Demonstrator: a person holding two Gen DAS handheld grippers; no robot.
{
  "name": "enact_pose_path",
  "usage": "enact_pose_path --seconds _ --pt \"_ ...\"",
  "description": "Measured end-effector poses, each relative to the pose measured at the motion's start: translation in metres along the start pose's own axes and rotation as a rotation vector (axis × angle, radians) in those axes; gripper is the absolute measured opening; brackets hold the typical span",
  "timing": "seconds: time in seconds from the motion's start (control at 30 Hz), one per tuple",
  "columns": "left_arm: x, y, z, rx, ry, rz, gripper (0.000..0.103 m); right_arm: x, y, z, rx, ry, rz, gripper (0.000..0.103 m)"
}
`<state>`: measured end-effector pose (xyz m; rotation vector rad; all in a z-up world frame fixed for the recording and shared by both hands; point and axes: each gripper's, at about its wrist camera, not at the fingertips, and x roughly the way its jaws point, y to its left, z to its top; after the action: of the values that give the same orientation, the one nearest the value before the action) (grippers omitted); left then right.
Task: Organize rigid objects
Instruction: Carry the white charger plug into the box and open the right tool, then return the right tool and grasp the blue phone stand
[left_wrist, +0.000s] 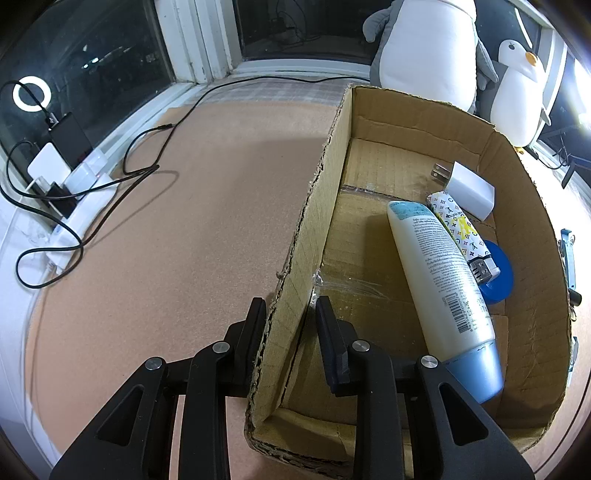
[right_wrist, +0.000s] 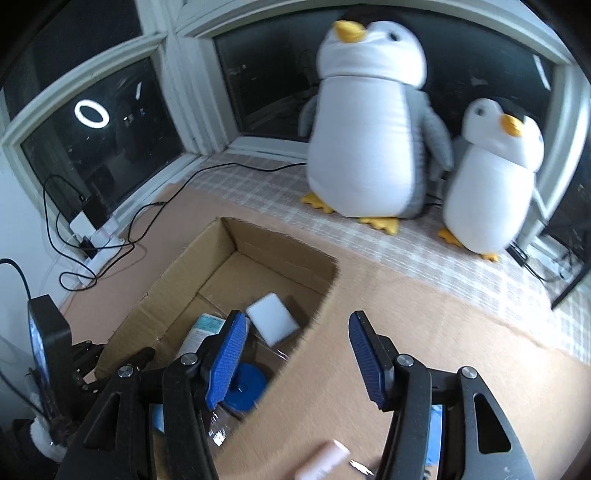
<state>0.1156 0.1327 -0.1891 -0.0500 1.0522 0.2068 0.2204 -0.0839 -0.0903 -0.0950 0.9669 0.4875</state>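
Note:
An open cardboard box (left_wrist: 524, 229) lies on the tan mat. My left gripper (left_wrist: 290, 314) is shut on the box's left wall, one finger outside and one inside. In the box lie a white bottle with a blue cap (left_wrist: 439, 280), a white charger plug (left_wrist: 469, 188), a small patterned lighter (left_wrist: 458, 229) and a blue disc (left_wrist: 498, 273). My right gripper (right_wrist: 295, 332) hangs open above the box's right wall (right_wrist: 295, 354), with nothing between its blue pads (right_wrist: 229, 347). Below it show the charger plug (right_wrist: 273, 317) and the blue disc (right_wrist: 245, 384). A pale pink tube (right_wrist: 325, 461) lies on the mat outside the box.
Two plush penguins (right_wrist: 369, 129) (right_wrist: 491, 177) stand on a checked cloth by the window behind the box. Black cables (left_wrist: 140, 173) and a white power strip with chargers (left_wrist: 70, 173) run along the left edge of the mat.

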Motion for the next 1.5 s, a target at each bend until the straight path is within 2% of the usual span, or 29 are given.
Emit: enact_pose_path --seconds 0.3,0.5,0.63,1.0,1.5 --pt "0.0 0.0 0.0 0.001 0.0 0.0 0.026 -0.04 -0.063 -0.036 0.143 0.023 -0.064 0.054" --pt "0.0 0.001 0.0 0.002 0.0 -0.001 0.026 -0.045 -0.109 -0.065 0.259 0.057 -0.134 0.054" --pt "0.0 0.001 0.001 -0.001 0.0 -0.003 0.026 -0.042 -0.124 -0.081 0.292 0.078 -0.159 0.054" --pt "0.0 0.002 0.001 0.0 -0.001 -0.003 0.026 -0.018 -0.127 -0.104 0.309 0.139 -0.175 0.054" --pt "0.0 0.002 0.001 0.001 -0.001 -0.002 0.026 0.022 -0.114 -0.099 0.252 0.233 -0.193 0.054"
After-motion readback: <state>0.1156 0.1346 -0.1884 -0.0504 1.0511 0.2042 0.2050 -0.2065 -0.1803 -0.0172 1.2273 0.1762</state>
